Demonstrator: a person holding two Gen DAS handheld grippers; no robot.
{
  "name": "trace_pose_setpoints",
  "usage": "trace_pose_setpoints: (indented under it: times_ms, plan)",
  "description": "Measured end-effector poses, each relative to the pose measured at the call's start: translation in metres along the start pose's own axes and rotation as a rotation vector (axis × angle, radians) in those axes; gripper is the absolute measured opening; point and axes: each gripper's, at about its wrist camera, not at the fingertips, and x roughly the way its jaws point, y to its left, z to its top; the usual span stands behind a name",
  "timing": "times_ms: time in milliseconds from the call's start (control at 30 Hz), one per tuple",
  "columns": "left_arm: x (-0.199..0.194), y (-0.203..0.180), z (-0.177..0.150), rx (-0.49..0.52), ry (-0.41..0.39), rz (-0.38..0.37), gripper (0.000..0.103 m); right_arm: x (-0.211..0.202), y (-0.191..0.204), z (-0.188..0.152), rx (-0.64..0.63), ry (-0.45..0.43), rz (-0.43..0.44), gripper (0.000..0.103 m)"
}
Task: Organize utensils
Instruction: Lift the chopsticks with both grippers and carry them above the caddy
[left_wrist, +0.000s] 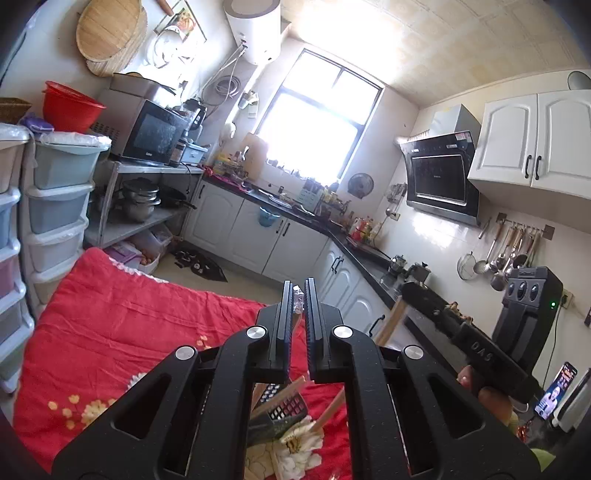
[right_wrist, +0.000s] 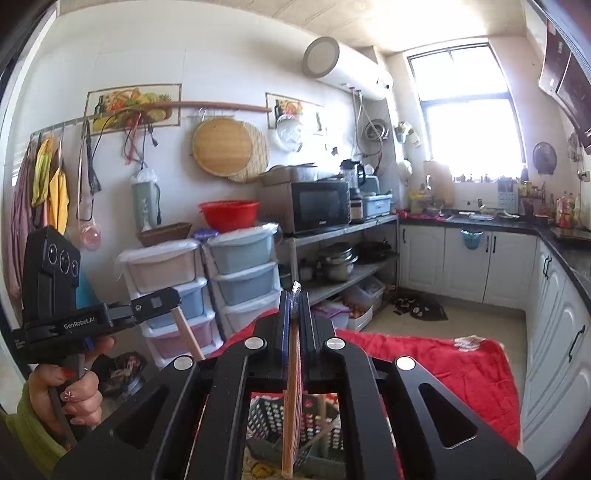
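Left gripper clamped on slim plastic-wrapped wooden chopsticks. Right gripper pinched on wrapped chopstick pair. Perforated grey-green plastic basket at 6 o'clock, on red cloth.

Daylight glare blows out the window; fisheye edges warp.

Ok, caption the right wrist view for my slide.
Right gripper clamps wrapped chopsticks above a slotted basket on red cloth.
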Motion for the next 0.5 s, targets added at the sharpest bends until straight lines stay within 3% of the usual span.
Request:
trace_pose_setpoints:
  times_ms: [500]
  plan:
    - [0.02,0.005,0.006,0.006,0.006,0.04,0.003,0.002,-0.032,0.015,0.025,-0.057,-0.103,0.005]
